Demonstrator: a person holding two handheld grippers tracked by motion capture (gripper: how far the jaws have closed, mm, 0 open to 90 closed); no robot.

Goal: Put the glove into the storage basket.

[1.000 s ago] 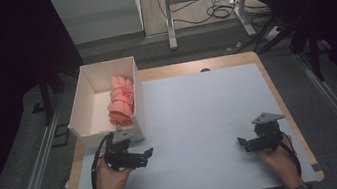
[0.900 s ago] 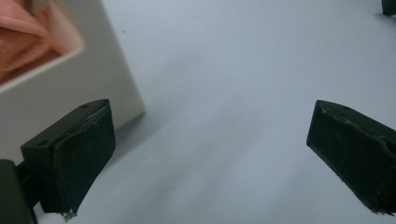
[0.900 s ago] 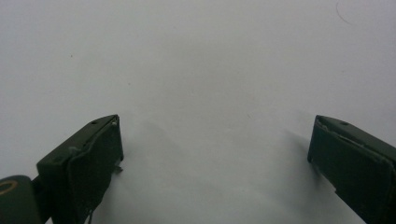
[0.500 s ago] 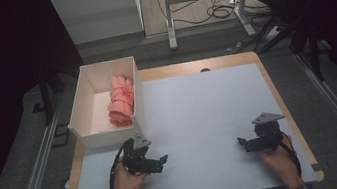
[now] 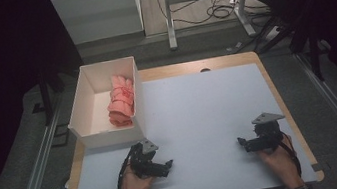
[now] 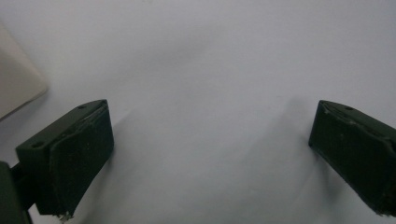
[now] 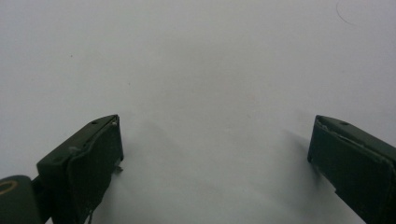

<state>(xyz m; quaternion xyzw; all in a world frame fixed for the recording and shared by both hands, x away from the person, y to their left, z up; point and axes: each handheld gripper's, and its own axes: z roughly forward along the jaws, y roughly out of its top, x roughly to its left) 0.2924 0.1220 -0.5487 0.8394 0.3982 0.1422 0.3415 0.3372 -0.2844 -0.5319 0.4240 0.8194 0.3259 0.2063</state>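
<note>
High view: left gripper (image 5: 167, 166) and right gripper (image 5: 240, 142) both wide open, empty — pink cloth (image 5: 120, 101) lies ahead-left of the left gripper, inside the white box (image 5: 106, 132); a low reach may hit its wall.

Left gripper (image 5: 166, 166): black body, small grey three-cornered plate on top, black cable looping from its rear past the hand (image 5: 133, 185). Right gripper (image 5: 241, 142): same black build, larger grey three-cornered plate, black cable curving along the right hand (image 5: 280, 161). Dark patterned cuffs at both wrists. Jaws up close: matte black blocks, flat pads with worn, frayed edges, small screw holes on the upper faces.
</note>
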